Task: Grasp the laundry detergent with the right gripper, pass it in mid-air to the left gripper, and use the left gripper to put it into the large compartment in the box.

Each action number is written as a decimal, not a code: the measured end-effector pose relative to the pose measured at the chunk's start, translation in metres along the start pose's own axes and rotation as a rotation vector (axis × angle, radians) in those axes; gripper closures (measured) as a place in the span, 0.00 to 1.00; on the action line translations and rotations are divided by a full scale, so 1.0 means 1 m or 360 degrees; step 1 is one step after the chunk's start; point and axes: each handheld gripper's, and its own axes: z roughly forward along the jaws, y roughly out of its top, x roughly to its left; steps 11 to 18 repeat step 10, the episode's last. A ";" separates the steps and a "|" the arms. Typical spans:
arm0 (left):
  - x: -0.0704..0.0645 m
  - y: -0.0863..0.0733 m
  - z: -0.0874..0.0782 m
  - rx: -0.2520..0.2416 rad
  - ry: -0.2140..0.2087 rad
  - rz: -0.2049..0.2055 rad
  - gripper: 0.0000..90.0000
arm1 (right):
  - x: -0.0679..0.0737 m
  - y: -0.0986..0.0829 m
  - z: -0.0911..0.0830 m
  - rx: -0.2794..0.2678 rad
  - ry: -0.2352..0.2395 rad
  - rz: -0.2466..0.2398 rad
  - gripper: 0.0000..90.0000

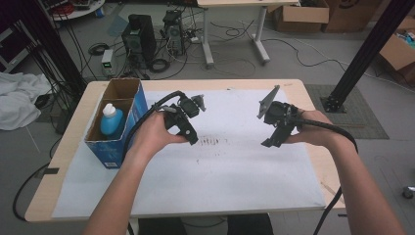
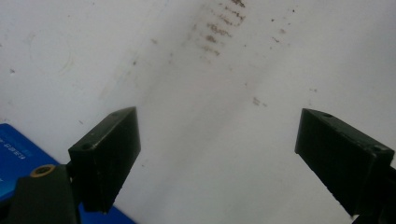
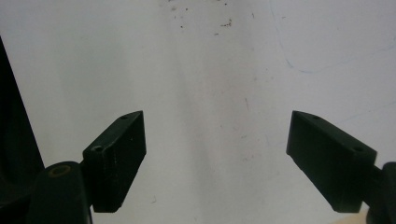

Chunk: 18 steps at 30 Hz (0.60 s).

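Seen from the high view, the left gripper (image 1: 192, 138) is held above the white sheet (image 1: 235, 176) that covers the table (image 1: 66, 147), left of the middle, and the right gripper (image 1: 270, 142) is held above the sheet to the right, well apart from it. Between them, smudged brown marks (image 1: 211, 142) are seen on the sheet, nearest the left gripper. A blue box (image 1: 128, 113) is stood at the left edge of the sheet, just beside the left hand (image 1: 156, 129), and a blue bottle (image 1: 111, 121) with a white cap is kept inside its near compartment.

In the left gripper view, the jaws are spread wide with nothing between them; the brown marks (image 2: 219, 28) lie on the sheet farther off, and a corner of the blue box (image 2: 18, 149) is seen at lower left.

In the right gripper view, the jaws are likewise spread wide and nothing is gripped; faint specks (image 3: 224, 22) are seen on the sheet beyond them.
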 end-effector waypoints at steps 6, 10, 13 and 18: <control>0.001 0.000 0.001 0.0011 0.0001 -0.0011 0.17 | 0.002 -0.001 0.000 -0.0001 -0.0001 0.0006 0.22; 0.003 -0.002 0.000 0.0001 -0.0007 -0.0032 0.17 | 0.004 -0.001 0.000 0.0004 0.0004 0.0003 0.22; 0.003 -0.002 0.000 0.0001 -0.0007 -0.0032 0.17 | 0.004 -0.001 0.000 0.0004 0.0004 0.0003 0.22; 0.003 -0.002 0.000 0.0001 -0.0007 -0.0032 0.17 | 0.004 -0.001 0.000 0.0004 0.0004 0.0003 0.22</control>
